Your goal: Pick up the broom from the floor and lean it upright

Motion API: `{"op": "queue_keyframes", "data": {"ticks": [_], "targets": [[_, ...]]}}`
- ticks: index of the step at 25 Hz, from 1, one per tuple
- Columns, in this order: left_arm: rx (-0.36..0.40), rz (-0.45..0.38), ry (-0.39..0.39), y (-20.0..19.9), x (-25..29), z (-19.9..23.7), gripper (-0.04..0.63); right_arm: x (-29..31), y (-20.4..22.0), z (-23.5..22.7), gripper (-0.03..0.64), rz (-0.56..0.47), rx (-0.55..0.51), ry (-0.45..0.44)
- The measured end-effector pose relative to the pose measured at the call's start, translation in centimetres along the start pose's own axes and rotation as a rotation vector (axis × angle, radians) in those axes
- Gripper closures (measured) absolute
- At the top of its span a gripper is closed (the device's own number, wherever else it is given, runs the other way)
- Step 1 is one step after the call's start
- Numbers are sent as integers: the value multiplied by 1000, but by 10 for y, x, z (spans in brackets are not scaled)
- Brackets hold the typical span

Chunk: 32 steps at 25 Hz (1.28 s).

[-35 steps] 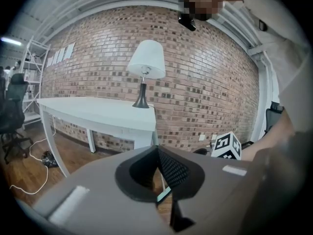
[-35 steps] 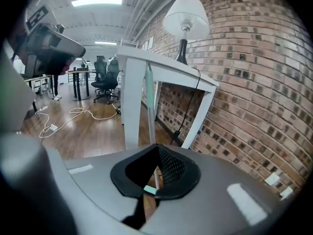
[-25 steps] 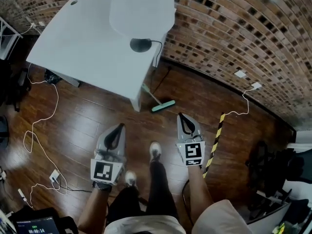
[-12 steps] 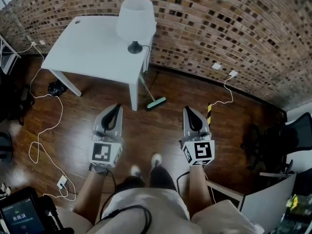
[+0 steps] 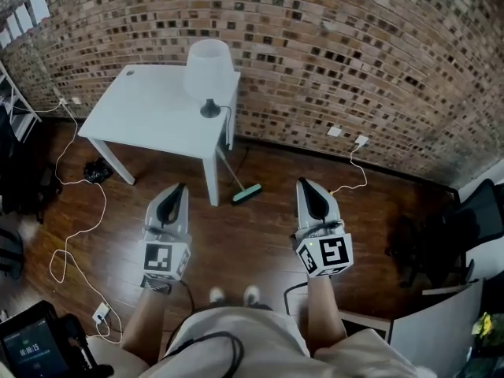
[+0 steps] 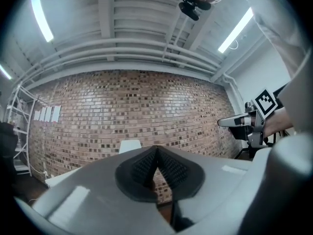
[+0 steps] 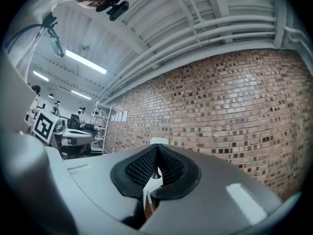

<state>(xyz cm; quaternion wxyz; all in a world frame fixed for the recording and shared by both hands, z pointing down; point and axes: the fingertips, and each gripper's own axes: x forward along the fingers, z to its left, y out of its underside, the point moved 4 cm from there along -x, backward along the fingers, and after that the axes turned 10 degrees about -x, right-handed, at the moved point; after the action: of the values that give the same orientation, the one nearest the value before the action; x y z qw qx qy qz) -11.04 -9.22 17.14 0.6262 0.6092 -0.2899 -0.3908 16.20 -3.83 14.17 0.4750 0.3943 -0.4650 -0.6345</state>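
Jaws pressed together, empty
Your left gripper [image 5: 178, 189] and right gripper [image 5: 306, 185] hung clear; the broom [image 5: 246, 194] seemed light, stiff: pinch mid-handle.

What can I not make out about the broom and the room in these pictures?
- Broom handle's top: head view, hidden behind the white table's edge.
- Broom, both gripper views: the shut left claw and right claw block the view downward.
- Black chair: head view, cut off by right edge.
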Motion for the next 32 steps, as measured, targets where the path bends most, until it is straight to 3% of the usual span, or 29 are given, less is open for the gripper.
{"op": "queue_keyframes", "data": {"ticks": [7, 25, 32], "targets": [[11, -20, 13, -8, -18, -30, 594, -30, -2, -2, 604, 9, -22, 12], [40, 15, 38, 0, -98, -44, 594, -103, -10, 42, 606, 28, -17, 42], [35, 23, 30, -5, -143, -92, 594, -165, -13, 38, 606, 9, -33, 49]]}}
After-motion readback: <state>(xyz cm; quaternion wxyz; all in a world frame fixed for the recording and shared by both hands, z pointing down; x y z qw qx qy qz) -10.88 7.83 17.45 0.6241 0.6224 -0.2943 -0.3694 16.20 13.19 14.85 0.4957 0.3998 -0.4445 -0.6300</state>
